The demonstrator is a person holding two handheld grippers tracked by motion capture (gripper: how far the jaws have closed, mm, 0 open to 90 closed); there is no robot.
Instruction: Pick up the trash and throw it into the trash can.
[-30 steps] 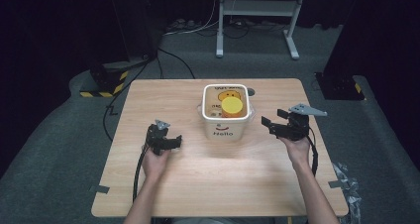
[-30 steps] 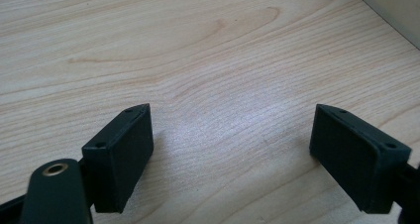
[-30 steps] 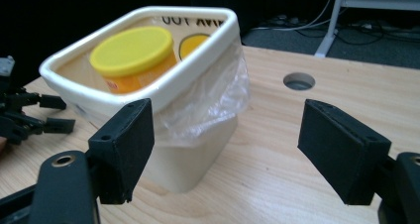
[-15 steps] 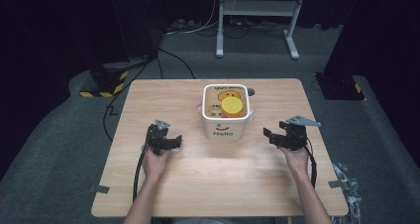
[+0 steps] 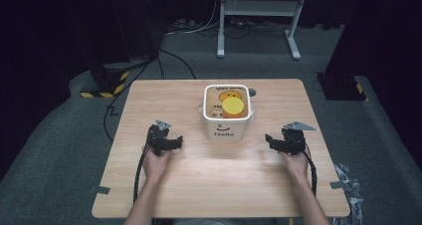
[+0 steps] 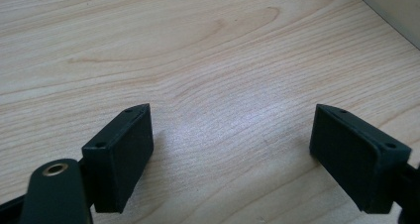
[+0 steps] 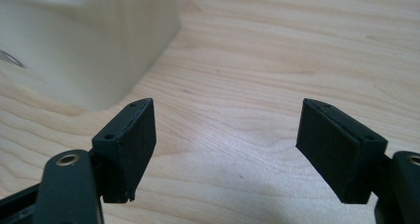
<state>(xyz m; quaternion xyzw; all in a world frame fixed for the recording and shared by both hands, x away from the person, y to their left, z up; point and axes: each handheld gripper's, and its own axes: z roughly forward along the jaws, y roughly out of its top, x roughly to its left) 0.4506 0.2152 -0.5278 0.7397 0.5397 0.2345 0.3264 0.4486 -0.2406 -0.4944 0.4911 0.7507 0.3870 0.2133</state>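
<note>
One white tub (image 5: 226, 119), upright, opening skyward

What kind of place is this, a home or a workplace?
Probably a lab or recording studio: a lone wooden table on grey carpet, dark surroundings, floor cables, and hazard-striped equipment bases.

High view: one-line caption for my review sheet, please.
Two hand-held tongs, left and right, rest open on a wooden table either side of a white tub.
</note>
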